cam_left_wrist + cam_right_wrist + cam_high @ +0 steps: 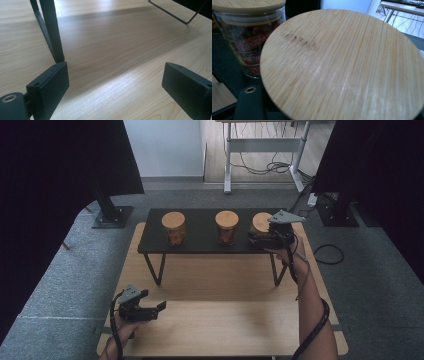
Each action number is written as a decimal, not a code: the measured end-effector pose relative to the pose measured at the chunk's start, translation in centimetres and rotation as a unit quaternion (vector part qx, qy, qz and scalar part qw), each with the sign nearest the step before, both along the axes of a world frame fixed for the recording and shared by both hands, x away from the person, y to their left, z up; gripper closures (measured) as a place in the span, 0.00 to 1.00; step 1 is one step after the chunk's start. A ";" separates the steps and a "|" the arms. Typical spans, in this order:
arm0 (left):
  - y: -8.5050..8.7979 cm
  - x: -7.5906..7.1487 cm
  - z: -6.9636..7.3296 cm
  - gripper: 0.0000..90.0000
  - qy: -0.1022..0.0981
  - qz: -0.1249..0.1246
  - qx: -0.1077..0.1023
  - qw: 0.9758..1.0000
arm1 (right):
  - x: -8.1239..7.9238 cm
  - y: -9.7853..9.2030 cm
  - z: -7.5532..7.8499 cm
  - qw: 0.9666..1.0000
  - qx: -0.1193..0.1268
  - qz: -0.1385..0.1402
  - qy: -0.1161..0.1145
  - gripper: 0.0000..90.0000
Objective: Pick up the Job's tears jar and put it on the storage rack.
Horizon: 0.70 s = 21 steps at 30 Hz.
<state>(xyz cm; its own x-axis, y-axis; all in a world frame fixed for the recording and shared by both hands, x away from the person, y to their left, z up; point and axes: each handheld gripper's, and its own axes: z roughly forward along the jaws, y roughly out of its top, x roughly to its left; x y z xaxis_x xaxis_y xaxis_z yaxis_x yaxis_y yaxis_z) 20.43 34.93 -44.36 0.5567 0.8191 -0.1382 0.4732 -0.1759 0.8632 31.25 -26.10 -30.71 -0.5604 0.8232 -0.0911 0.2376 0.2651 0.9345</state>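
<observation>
Wood, pale and grained, spreading wide as the table [225, 285], reaching from the near edge toward the far. Standing on its far half on thin dark legs, a black shelf [200, 239], running left to right; one leg [51, 32] rising just beyond a jaw in the left gripper view, planted on the bare tabletop. Coming in from the near right, a forearm [312, 310], stretching far toward the shelf's right end.

Sitting in a row along the shelf, three glass jars under round wooden tops: left jar [173, 227], mid jar [226, 227] and right jar [260, 222], each well apart from the next. Showing reddish contents through the glass of the mid jar in the right gripper view, just beside the right jar's lid [347, 67]. Looming close over the jaws there, that lid, its grain plain to see, a faint dark mark near its far left.

Clamping the right jar below the lid, the right gripper [257, 237], jaws closed against the glass, reaching in from the right, the jar sitting at the shelf's right end. Hanging low over the near left of the table, the left gripper [159, 307], pointing right, well apart from shelf and jars. Gaping wide, its jaws, holding nothing, with only tabletop between them.
</observation>
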 end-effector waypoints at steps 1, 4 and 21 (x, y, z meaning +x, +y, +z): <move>0.0 0.0 0.0 0.07 0.000 0.000 0.000 1.000 | 0.1 -0.1 0.0 1.000 0.001 0.000 0.001 0.28; 0.0 0.0 0.0 0.07 -0.001 0.000 0.000 1.000 | 0.2 -0.1 -0.1 1.000 0.004 -0.003 0.002 0.28; 0.0 -0.1 0.1 0.07 -0.004 -0.001 -0.001 1.000 | 0.7 0.2 0.2 1.000 0.006 -0.009 0.014 0.26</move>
<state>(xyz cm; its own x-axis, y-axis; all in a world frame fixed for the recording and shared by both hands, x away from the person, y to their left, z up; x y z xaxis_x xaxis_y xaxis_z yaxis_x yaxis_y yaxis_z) 20.32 34.97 -44.22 0.5591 0.8179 -0.1354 0.4664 -0.1753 0.8670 31.95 -25.85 -30.55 -0.5481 0.8338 -0.0659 0.2690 0.2503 0.9301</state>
